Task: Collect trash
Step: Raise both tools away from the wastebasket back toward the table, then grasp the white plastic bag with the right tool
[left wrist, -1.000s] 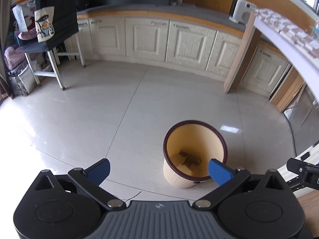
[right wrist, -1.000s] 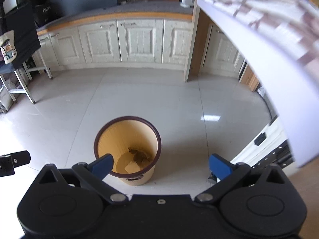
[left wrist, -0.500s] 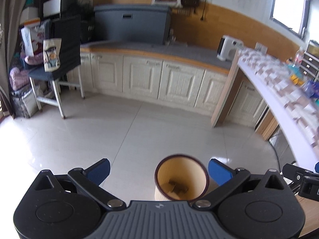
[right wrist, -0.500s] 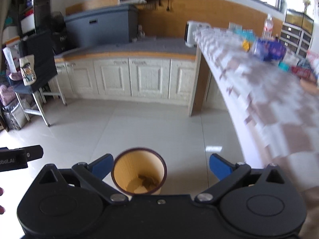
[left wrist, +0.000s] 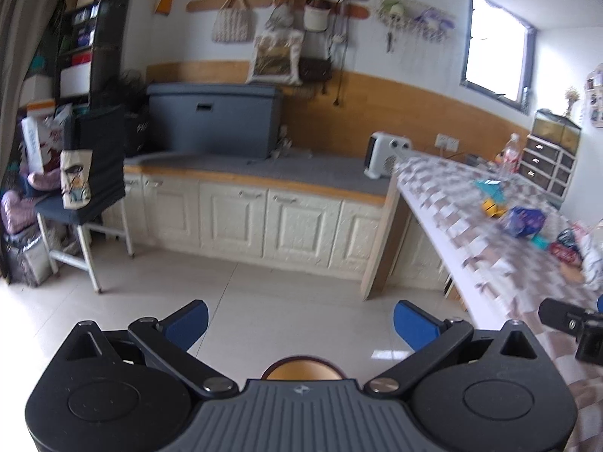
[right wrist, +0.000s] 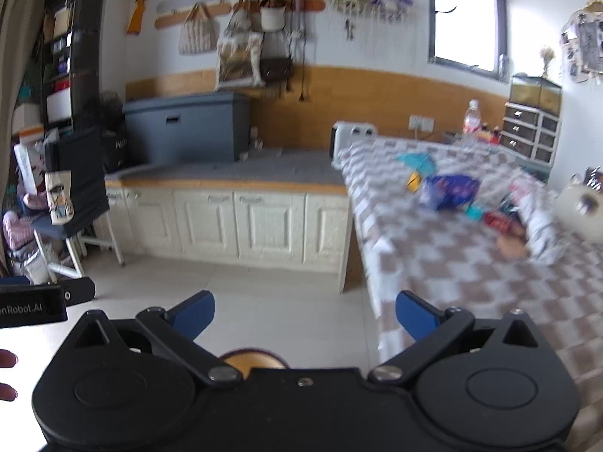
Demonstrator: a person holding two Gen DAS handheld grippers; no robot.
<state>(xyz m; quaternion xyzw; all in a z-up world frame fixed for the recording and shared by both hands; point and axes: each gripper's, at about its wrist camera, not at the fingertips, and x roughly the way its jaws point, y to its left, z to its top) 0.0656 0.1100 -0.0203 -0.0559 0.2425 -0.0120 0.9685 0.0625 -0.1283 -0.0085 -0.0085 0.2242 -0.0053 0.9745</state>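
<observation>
The tan trash bin with a dark rim [left wrist: 303,367] stands on the floor, mostly hidden under my left gripper's body; only its far rim [right wrist: 251,358] shows in the right wrist view. My left gripper [left wrist: 299,326] is open and empty above the floor. My right gripper [right wrist: 304,314] is open and empty beside the table edge. On the checkered table [right wrist: 433,263] lie a blue wrapper [right wrist: 448,191], a teal wrapper [right wrist: 418,161], a red packet [right wrist: 499,222] and a crumpled white piece [right wrist: 542,231]. The blue wrapper [left wrist: 524,222] also shows in the left wrist view.
White cabinets with a grey counter [left wrist: 264,207] line the back wall. A chair with dark cloth [left wrist: 90,188] stands at left. A white heater [left wrist: 388,154], a bottle [right wrist: 471,116] and small drawers [right wrist: 531,132] are near the table's far end.
Both grippers have tilted up from looking down into the bin to looking across the room. The bin slid to the bottom edge of both views and the table with its wrappers came into sight.
</observation>
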